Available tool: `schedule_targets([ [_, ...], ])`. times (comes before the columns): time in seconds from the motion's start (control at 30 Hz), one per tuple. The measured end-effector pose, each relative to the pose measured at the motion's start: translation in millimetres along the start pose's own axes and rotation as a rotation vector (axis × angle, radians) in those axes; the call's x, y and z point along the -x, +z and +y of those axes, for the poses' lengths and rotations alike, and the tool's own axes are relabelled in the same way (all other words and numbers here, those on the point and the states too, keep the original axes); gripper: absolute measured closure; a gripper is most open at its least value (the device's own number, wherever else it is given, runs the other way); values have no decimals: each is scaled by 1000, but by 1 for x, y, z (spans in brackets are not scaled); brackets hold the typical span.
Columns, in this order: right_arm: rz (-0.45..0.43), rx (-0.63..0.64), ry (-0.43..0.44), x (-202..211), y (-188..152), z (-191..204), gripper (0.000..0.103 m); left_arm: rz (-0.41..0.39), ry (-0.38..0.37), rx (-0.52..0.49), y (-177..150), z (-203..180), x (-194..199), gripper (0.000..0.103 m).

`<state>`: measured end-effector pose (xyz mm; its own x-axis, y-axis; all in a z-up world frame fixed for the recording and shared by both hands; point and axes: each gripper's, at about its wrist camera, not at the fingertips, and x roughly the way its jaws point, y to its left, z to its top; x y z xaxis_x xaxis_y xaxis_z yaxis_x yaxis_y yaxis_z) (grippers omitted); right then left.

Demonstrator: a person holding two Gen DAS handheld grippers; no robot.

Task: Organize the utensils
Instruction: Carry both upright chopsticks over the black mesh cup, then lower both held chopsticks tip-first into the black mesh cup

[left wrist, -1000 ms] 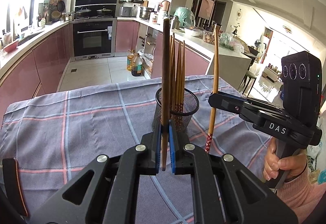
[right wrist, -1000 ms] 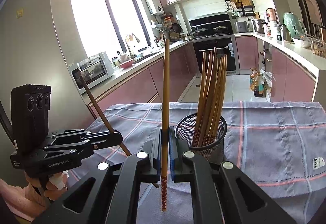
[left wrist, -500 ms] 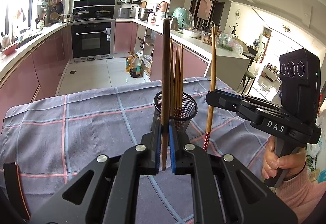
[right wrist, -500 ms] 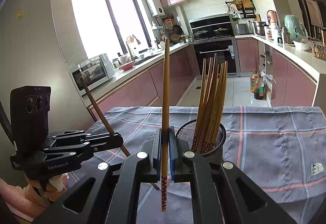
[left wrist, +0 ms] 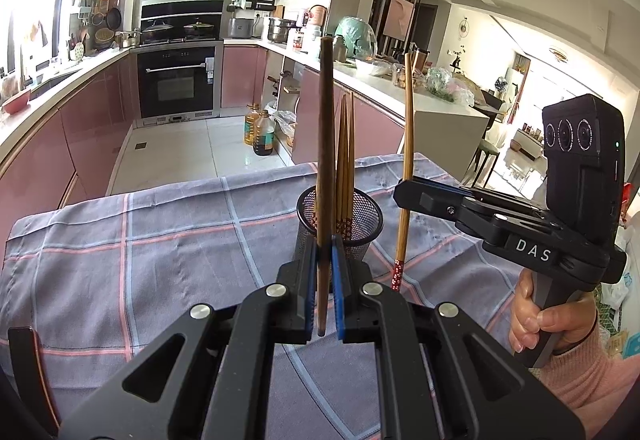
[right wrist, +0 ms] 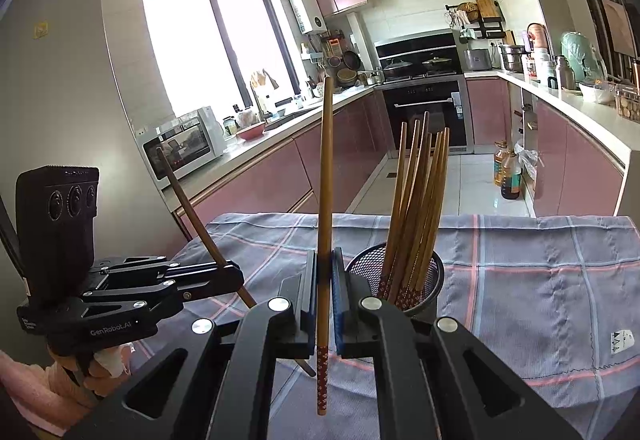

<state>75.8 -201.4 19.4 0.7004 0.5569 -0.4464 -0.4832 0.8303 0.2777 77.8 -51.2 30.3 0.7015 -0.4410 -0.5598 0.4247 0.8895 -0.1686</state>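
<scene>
My left gripper (left wrist: 325,272) is shut on a dark brown chopstick (left wrist: 325,144) that stands upright just in front of the black mesh holder (left wrist: 362,210). Several chopsticks stand in the holder. To its right, my right gripper (left wrist: 405,192) pinches a lighter chopstick (left wrist: 407,128) with a red patterned lower end. In the right wrist view, the right gripper (right wrist: 325,280) is shut on that light chopstick (right wrist: 326,180), with the holder (right wrist: 434,274) just right of it. At the left, the left gripper (right wrist: 236,276) holds the dark chopstick (right wrist: 188,200) tilted.
A grey checked tablecloth (left wrist: 160,248) covers the table, and its far edge drops to the kitchen floor. A hand (left wrist: 552,324) in a pink sleeve grips the right handle. Pink cabinets, an oven and oil bottles (left wrist: 260,132) stand beyond the table.
Both grippers keep hold of their chopsticks. The views drift only slightly, and the right gripper edges a little toward the holder.
</scene>
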Motion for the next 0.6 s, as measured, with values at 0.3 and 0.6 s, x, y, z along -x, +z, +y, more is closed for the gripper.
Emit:
schedule_targets([
  [0.3, -11, 7, 1, 2, 4, -2, 97, -8, 0, -9, 2, -2, 3, 95],
  [0.6, -17, 10, 0, 4, 6, -3, 97, -15, -2, -19, 6, -5, 3, 95],
])
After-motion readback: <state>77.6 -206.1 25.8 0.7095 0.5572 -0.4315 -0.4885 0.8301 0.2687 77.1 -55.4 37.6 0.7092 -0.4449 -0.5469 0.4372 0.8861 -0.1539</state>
